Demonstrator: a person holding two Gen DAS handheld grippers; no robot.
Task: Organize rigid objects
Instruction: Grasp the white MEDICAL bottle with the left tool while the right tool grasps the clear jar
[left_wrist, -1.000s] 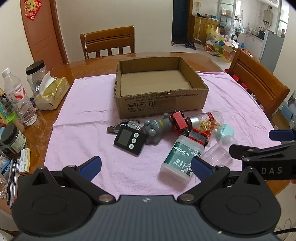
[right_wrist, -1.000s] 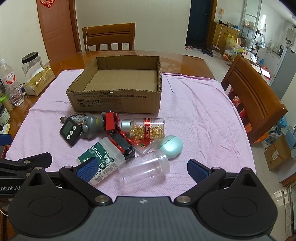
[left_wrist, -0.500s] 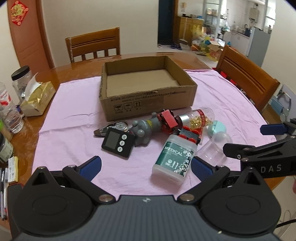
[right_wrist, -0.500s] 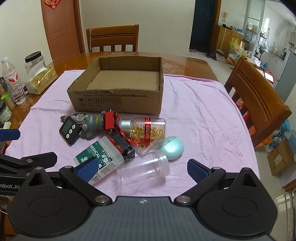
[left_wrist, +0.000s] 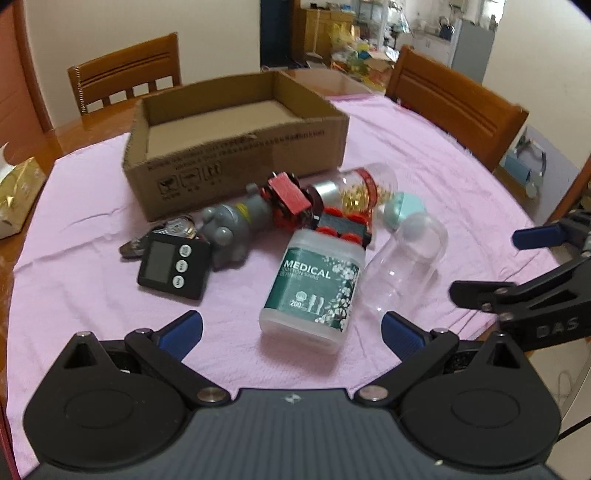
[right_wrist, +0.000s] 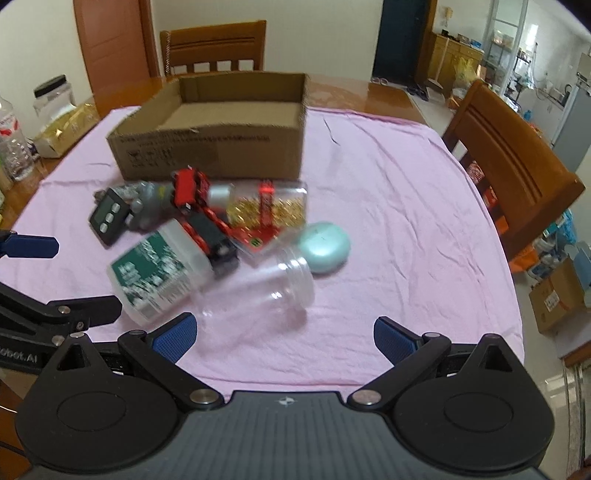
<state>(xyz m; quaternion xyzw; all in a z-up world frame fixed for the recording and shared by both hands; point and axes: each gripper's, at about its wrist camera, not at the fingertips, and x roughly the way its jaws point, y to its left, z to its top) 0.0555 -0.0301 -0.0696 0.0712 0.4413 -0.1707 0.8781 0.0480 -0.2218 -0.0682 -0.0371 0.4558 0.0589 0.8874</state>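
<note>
Left wrist view: I am holding both the left gripper (left_wrist: 291, 328) and right gripper (right_wrist: 284, 332) wide apart near the clear jar (right_wrist: 258, 295), empty box (left_wrist: 236, 110) waiting beyond.

One box (left_wrist: 236, 155) sits on one pink cloth (left_wrist: 424, 155). Before it lie one timer (left_wrist: 173, 265), one grey figure (left_wrist: 236, 225), two red toy cars (left_wrist: 288, 201) (left_wrist: 345, 226), one capsule bottle (left_wrist: 364, 186), one swab jar (left_wrist: 314, 291), one clear cup (left_wrist: 404, 267) and one teal case (left_wrist: 404, 208). Behind the timer, blurred, is perhaps one more small item (left_wrist: 180, 228). Two chairs (right_wrist: 214, 46) (right_wrist: 513, 158) stand by.
</note>
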